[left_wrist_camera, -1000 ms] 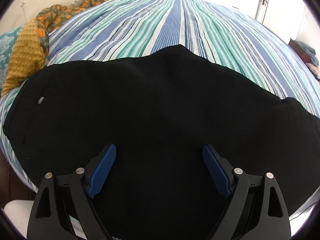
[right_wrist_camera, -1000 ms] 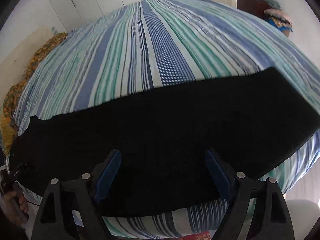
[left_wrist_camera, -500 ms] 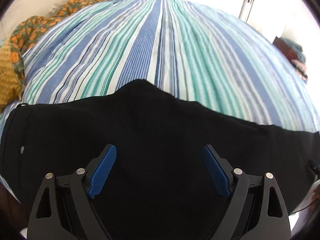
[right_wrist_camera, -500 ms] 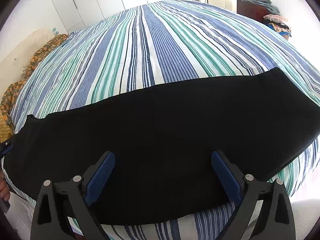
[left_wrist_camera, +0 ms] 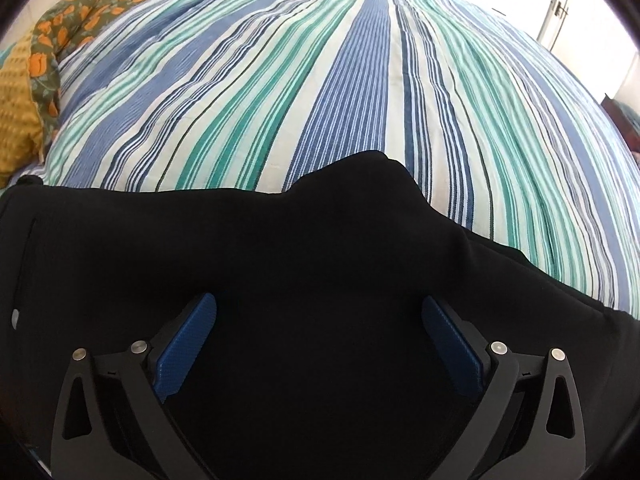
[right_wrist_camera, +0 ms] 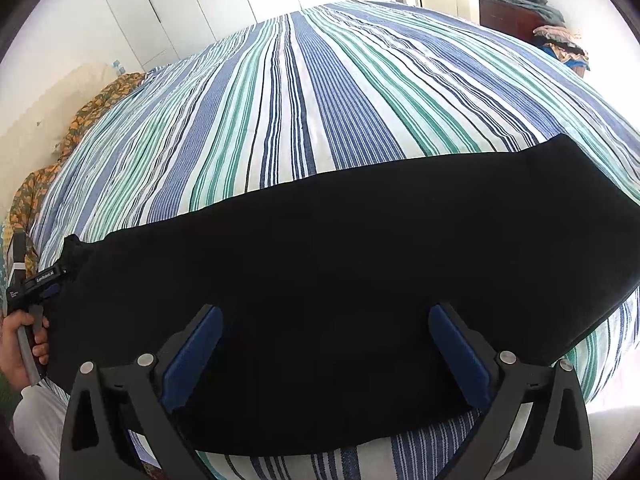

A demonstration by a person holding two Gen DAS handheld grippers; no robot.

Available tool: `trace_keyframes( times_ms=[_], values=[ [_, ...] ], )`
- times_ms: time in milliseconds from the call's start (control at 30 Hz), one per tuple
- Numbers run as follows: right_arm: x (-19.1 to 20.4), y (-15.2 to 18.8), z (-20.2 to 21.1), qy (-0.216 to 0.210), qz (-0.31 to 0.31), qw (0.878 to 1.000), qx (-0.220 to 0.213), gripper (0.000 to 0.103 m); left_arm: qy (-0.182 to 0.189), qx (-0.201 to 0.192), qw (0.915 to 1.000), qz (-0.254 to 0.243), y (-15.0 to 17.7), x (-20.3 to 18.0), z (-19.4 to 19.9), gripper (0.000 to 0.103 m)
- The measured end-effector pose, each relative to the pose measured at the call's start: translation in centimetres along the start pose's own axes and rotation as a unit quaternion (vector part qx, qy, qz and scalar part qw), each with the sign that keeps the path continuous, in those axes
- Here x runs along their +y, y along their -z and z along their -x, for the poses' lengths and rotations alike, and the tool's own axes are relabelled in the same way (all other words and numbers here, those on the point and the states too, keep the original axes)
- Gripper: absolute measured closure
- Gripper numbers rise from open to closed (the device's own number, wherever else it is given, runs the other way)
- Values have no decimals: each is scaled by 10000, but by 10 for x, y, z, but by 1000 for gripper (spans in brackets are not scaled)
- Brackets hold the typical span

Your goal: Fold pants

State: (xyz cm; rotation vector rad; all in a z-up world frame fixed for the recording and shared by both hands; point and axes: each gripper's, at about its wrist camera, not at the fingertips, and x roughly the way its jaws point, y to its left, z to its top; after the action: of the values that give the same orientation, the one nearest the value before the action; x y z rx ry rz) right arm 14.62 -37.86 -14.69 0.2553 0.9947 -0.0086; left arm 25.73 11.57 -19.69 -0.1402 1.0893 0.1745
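In the left wrist view, the left tool (left_wrist_camera: 319,344) hangs over the black pants (left_wrist_camera: 280,264), its jaws opening wide with only flat cloth below them and its blue pads (left_wrist_camera: 186,350) gripping nothing. The pants lie across the near edge of the striped bed cover (left_wrist_camera: 360,80), a hump of cloth rising at their far edge. An orange floral cloth (left_wrist_camera: 52,48) sits at the bed's far left corner.

In the right wrist view, the right tool (right_wrist_camera: 325,354) also has its jaws opening wide above the pants (right_wrist_camera: 340,260), which stretch as a long band across the bed cover (right_wrist_camera: 320,100). At the left edge a hand (right_wrist_camera: 20,344) holds the left tool at the pants' end. A dresser (right_wrist_camera: 508,16) with piled clothes stands far right.
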Motion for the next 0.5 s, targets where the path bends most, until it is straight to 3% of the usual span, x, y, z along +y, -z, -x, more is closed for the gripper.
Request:
trace_keyframes(
  times_ms=[133,233,333,467,500],
  values=[
    [-25,-28,-4,-339,-234,9987,290,1,51,-42,10000,-50,0,4,-2,1],
    [-65,-62,-12,-326,-434,9960,709,1,28,-74,9999,-81,3,3,0,1],
    [-121,-90,-11,31,-795,9922,957,4,16,-98,9999,-104,5,2,2,1],
    [-193,-104,23,1050,-1191,9837,842,5,-1,-155,9998,-128,8,1,3,1],
    [-209,-101,35,1067,-1342,9825,734,5,-9,-179,9997,-135,9,0,3,1]
  ],
)
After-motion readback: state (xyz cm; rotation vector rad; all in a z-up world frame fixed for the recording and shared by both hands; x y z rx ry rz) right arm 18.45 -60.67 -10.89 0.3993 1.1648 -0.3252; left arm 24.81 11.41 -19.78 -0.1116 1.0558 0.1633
